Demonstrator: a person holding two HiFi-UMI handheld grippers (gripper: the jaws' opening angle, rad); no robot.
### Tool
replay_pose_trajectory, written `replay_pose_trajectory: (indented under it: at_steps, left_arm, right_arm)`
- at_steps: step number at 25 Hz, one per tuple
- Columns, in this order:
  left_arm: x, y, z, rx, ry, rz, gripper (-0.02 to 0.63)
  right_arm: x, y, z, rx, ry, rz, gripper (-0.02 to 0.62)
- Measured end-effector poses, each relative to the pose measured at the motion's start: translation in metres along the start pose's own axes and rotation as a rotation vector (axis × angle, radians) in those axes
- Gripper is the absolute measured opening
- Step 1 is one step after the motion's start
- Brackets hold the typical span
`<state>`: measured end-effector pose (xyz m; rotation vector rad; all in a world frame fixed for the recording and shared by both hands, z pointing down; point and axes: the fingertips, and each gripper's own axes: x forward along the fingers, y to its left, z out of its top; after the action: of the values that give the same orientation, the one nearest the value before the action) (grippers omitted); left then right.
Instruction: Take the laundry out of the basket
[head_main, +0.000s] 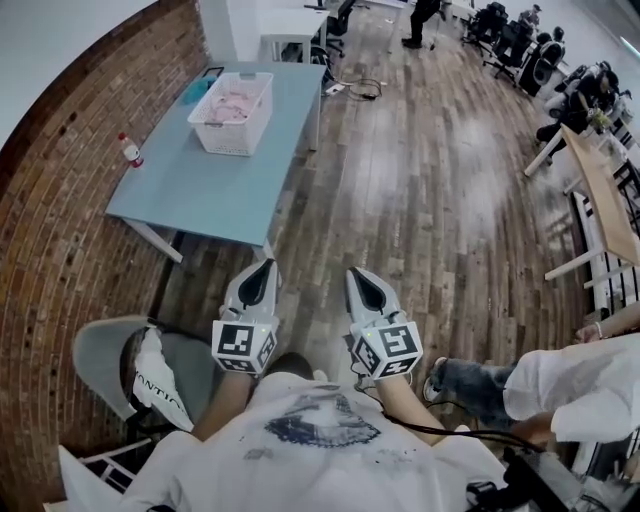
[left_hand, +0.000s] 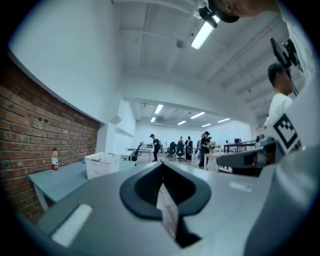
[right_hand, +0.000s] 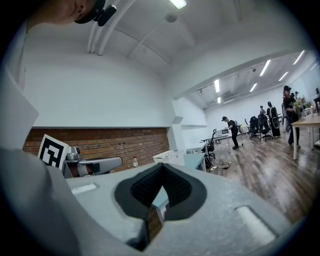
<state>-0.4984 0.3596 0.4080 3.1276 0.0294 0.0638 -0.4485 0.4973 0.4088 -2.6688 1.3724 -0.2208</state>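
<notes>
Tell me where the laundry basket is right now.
In the head view, the white basket stands on the far half of the blue table, upper left, with a red-capped bottle to its left.

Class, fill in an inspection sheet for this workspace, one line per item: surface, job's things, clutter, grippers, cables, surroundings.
Surface: blue-grey table against the brick wall.
Job's things: white basket on the table, pink laundry inside.
Clutter: red-capped bottle at the table's wall edge.
Grippers: left gripper and right gripper shut, empty, short of the table.
Cables: black cable on the floor beyond the table.
Surroundings: wooden floor, grey chair, people at far desks.
</notes>
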Motion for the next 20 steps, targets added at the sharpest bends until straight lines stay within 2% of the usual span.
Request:
replay_pose_trajectory:
  at_steps: [5,11,16,20]
  left_arm:
    - [0.027,-0.005,-0.003,-0.009,0.002,-0.022,-0.008]
    - [0.08,0.002,-0.002,-0.001,-0.01,-0.053,-0.008]
    - [0.143,0.03,-0.011,-0.024,0.0,-0.042,-0.009]
    - [0.21,0.066,-0.013,-0.037,0.008,-0.034,-0.009]
  right_arm:
    - [0.006,-0.024,0.002,-0.003,-0.003,-0.009,-0.003]
    - [0.04,-0.059,0.004,-0.008,0.001,-0.031,-0.003]
    - [0.097,-0.097,0.002,-0.006,0.038,-0.029,-0.003]
    - [0.168,-0.127,0.005,-0.007,0.07,-0.012,-0.003]
